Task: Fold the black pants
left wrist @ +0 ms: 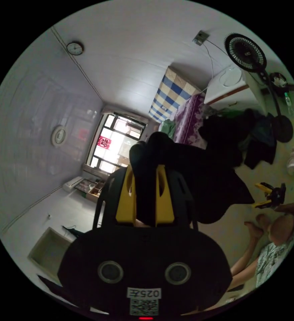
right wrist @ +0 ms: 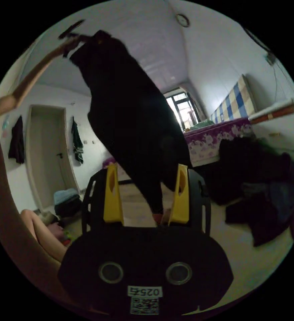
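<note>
In the left gripper view the left gripper (left wrist: 146, 187) has its yellow fingers (left wrist: 127, 197) pinching a thick bunch of the black pants (left wrist: 187, 174), which fills the gap between them and spills away toward a purple flowered bed (left wrist: 189, 122) and a heap of dark clothes (left wrist: 250, 133) on the floor; the same view takes in a wall clock (left wrist: 75, 48), a bright window (left wrist: 115, 142), a standing fan (left wrist: 245, 53), and, small at the picture's edge, the right gripper (left wrist: 271, 195) near the person's knee (left wrist: 282, 227). The right gripper view shows the other side of the room: a closed door (right wrist: 50, 150) with garments hung beside it, and the pants as one long dark shape running from the upper part of the picture, where a raised arm (right wrist: 29, 80) holds them up, down to a narrow end that dangles between the right gripper's spread fingers (right wrist: 180, 194) without being pinched. Their long axis thus runs roughly from the left gripper high up down to the right gripper. The cloth is so dark that seams, waistband and leg openings cannot be made out, and the left gripper itself is hard to make out at the top of the pants here.
</note>
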`<state>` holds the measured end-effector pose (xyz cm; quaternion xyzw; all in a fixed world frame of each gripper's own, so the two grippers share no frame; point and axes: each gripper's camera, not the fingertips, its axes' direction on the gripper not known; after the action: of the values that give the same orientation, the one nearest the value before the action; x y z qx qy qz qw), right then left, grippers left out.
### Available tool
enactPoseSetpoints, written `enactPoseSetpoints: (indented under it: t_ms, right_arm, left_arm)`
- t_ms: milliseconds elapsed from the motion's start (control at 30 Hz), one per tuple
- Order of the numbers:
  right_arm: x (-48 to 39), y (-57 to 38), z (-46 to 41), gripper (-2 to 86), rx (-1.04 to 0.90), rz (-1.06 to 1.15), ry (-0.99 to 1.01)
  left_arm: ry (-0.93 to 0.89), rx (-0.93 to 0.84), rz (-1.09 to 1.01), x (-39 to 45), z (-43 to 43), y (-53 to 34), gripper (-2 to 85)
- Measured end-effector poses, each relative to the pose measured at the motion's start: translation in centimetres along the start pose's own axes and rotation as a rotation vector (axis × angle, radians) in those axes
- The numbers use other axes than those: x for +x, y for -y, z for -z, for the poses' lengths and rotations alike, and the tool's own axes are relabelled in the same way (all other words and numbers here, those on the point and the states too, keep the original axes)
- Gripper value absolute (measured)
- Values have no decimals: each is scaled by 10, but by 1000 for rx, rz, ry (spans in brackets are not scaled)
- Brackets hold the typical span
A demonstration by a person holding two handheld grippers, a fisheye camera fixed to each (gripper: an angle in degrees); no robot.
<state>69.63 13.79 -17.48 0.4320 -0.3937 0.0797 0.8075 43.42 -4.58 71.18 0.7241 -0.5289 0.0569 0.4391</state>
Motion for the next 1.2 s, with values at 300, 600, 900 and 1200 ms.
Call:
enactPoseSetpoints:
  t_ms: [300,600,900,1200]
  right_arm:
    - [14,44,-6,248,-129,90,-24]
    - [118,91,-36,25,-595,-3,663]
    - [109,263,-175,34,-1355,449,784]
    - [150,42,-552,136,-1785,156,905]
  left_arm:
    - [-83,55,-42,8,-5,19,74]
    - [-327,-17,121,-42,-127,-59,78]
    - [-934,-360,662,-44,-406,-327,77]
    - [-986,-927,774,220,-719,-610,61]
